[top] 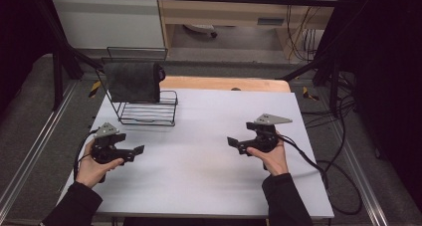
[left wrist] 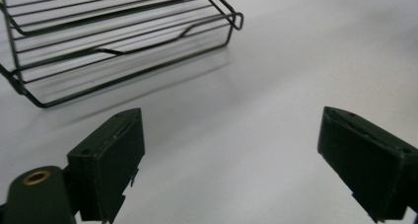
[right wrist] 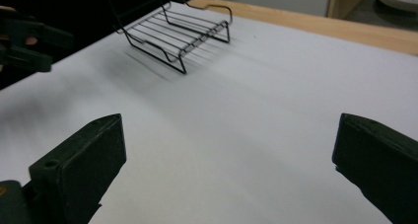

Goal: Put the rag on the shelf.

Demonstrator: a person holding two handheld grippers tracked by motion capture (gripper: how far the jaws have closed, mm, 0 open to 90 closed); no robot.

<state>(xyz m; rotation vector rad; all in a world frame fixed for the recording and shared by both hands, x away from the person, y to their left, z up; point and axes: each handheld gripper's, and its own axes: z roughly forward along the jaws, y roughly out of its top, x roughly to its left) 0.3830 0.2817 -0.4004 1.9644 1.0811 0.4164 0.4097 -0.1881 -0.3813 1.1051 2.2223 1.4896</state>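
Note:
A black wire rack (top: 149, 114) stands at the back left of the white table (top: 209, 136), with a dark cloth (top: 132, 80) draped over its top rail. My left gripper (top: 135, 154) rests low at the table's left, below the rack, jaws pointing right. In the left gripper view its jaws (left wrist: 231, 160) stand wide apart with nothing between them, and the rack (left wrist: 113, 41) lies just ahead. My right gripper (top: 236, 145) is at the right, pointing left. Its jaws (right wrist: 226, 165) are open and empty, and the rack (right wrist: 182, 34) is far off.
A wooden board edge (top: 224, 83) runs behind the white sheet. Cables (top: 328, 171) trail off the table's right side. Metal frame bars (top: 59, 66) stand at the back left. In the right gripper view the other hand's gripper (right wrist: 24, 44) sits at the far left.

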